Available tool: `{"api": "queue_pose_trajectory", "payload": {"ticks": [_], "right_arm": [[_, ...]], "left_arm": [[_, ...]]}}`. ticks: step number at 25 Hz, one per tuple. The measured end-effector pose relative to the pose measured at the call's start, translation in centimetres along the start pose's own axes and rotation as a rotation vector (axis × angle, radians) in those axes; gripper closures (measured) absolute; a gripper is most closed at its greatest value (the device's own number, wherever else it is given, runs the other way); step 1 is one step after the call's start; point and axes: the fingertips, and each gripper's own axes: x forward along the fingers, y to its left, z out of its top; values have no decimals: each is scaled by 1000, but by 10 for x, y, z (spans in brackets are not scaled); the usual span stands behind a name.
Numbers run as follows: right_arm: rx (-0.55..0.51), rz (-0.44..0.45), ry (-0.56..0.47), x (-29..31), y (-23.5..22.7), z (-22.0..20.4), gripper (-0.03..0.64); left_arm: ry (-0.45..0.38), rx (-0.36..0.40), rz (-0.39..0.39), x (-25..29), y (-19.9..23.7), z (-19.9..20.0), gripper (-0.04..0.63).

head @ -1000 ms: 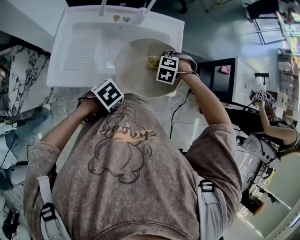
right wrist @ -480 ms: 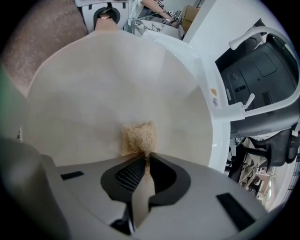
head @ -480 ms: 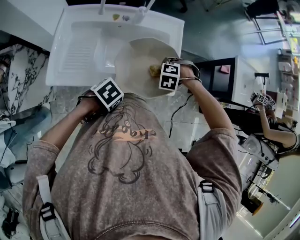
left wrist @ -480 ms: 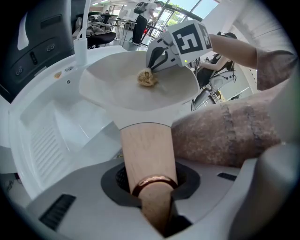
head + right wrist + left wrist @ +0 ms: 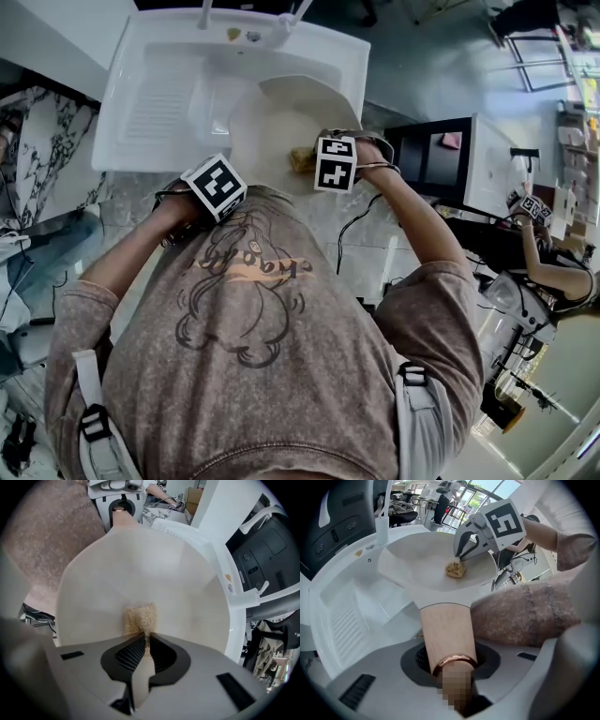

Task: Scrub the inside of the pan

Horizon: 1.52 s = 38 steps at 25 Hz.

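Item 1. Pan (image 5: 272,117): pale, round and shallow, it lay tilted in the right end of the sink, open side up. Its inside (image 5: 150,569) looked bare apart from the sponge.

Item 2. Pan handle (image 5: 446,630): light wood with a copper-coloured ring near its end, pointing back toward the person.

Item 3. Left gripper (image 5: 202,199): it sat at the near edge of the sink, below the pan. In the left gripper view its jaws (image 5: 452,667) were clamped on the pan handle, one on each side.

Item 4. Right gripper (image 5: 323,161): it reached into the pan from the right. In the right gripper view the jaws (image 5: 144,646) were drawn together, pinching the sponge.

Item 5. Sponge (image 5: 139,617): small, yellowish and coarse, it was pressed against the inner wall of the pan on the side nearest the person. It showed as a small lump in the left gripper view (image 5: 455,569).

Item 6. Sink (image 5: 150,112): white, with a ribbed board forming its left half.

Item 7. Shirt (image 5: 253,337): brown with a printed figure, it filled the lower head view.
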Motion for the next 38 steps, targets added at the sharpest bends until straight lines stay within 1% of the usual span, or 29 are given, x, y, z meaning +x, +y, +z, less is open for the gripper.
{"api": "queue_pose_trajectory", "payload": {"ticks": [3,8,13,19,23,27,30,35,38], "right_arm": [[27,39,-48,-1,6,15,572],[84,67,-143,-3,4,46,572],[138,41,-215,2,-15,74,572],[268,-4,-313,11,-46,98,572],[356,-84,-321,17,-74,90,572],[430,-147,-280,23,-95,67,572],[458,-162,-258,27,-101,51,572],[451,-172,-198,30,-100,24,572],[495,-175,-204,27,-102,17,572]], "left_arm": [[-2,-1,-2,1,-1,1,482],[-1,-2,-8,2,-2,1,482],[3,-6,-16,2,-3,1,482],[3,-14,-27,2,-4,0,483],[1,-20,-28,2,-2,2,483],[3,-16,-27,3,0,2,482],[5,-18,-30,3,0,2,482],[4,-14,-32,4,2,4,482],[2,-19,-35,4,4,4,482]]}}
